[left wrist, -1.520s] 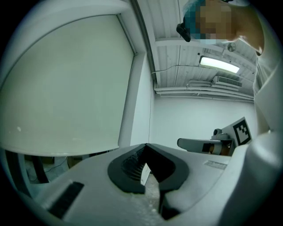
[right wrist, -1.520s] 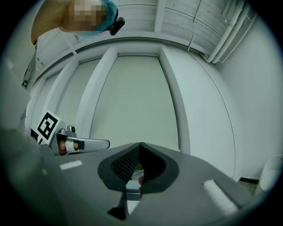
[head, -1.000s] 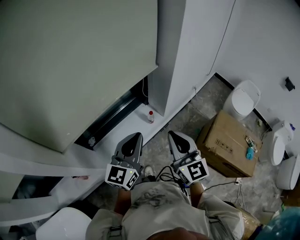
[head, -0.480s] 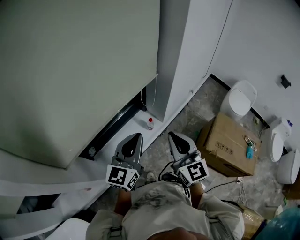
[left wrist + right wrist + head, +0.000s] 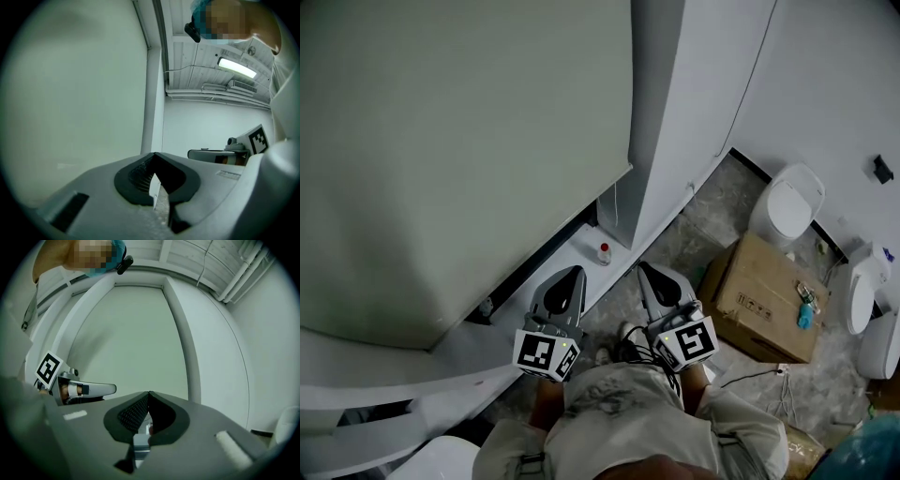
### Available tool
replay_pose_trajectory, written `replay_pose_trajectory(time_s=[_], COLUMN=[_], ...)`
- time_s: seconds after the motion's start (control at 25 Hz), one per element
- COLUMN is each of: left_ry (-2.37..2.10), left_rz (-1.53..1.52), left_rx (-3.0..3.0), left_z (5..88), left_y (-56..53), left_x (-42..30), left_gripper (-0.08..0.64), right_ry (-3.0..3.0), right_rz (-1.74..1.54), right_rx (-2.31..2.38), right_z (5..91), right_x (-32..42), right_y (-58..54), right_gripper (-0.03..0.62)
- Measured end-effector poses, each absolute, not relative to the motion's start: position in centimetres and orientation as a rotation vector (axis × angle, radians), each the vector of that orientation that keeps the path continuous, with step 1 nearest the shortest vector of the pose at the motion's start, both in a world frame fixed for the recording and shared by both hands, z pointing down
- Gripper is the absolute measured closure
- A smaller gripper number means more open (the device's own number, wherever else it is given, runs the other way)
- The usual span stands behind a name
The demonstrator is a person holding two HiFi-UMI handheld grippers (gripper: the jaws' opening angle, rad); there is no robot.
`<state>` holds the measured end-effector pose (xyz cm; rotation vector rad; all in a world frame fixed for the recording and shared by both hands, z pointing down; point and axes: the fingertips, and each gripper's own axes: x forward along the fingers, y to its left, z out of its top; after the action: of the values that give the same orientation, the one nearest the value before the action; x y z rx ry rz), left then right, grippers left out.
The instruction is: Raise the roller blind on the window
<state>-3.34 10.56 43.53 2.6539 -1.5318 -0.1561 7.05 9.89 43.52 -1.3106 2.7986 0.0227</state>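
The roller blind (image 5: 459, 150), a large pale grey-green sheet, hangs down over the window and fills the upper left of the head view. Its bottom edge ends just above the white sill (image 5: 581, 258). A thin white cord (image 5: 615, 202) hangs at its right edge. My left gripper (image 5: 573, 271) and right gripper (image 5: 643, 267) are held side by side at waist height, pointing level at the window. Both are shut and hold nothing. The blind (image 5: 75, 93) fills the left gripper view beyond the shut left gripper (image 5: 153, 153). It (image 5: 131, 338) also lies ahead of the right gripper (image 5: 149, 392).
A small red-capped bottle (image 5: 604, 252) stands on the sill. A white pillar (image 5: 675, 122) rises right of the window. A cardboard box (image 5: 764, 298) lies on the floor at right, with toilets (image 5: 789, 211) against the wall. Cables (image 5: 633, 347) trail by my feet.
The blind and sill have drawn nearer and fill more of the head view as I moved toward the window. Both grippers stay shut, side by side.
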Motion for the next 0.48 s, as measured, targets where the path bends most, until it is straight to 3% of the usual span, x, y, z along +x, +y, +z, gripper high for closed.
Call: replay_pose_trajectory(time_s=[0.48], left_ry=[-1.652], left_rz=[-0.121], left_rx=[2.621], left_z=[42.5], left_y=[2.9], left_x=[-1.4], left_gripper=[0.555], right_ry=[2.820], right_rz=[0.008], right_rx=[-1.174], right_z=[42.8], right_x=[8.6], right_y=[2.0], right_gripper=[0.581])
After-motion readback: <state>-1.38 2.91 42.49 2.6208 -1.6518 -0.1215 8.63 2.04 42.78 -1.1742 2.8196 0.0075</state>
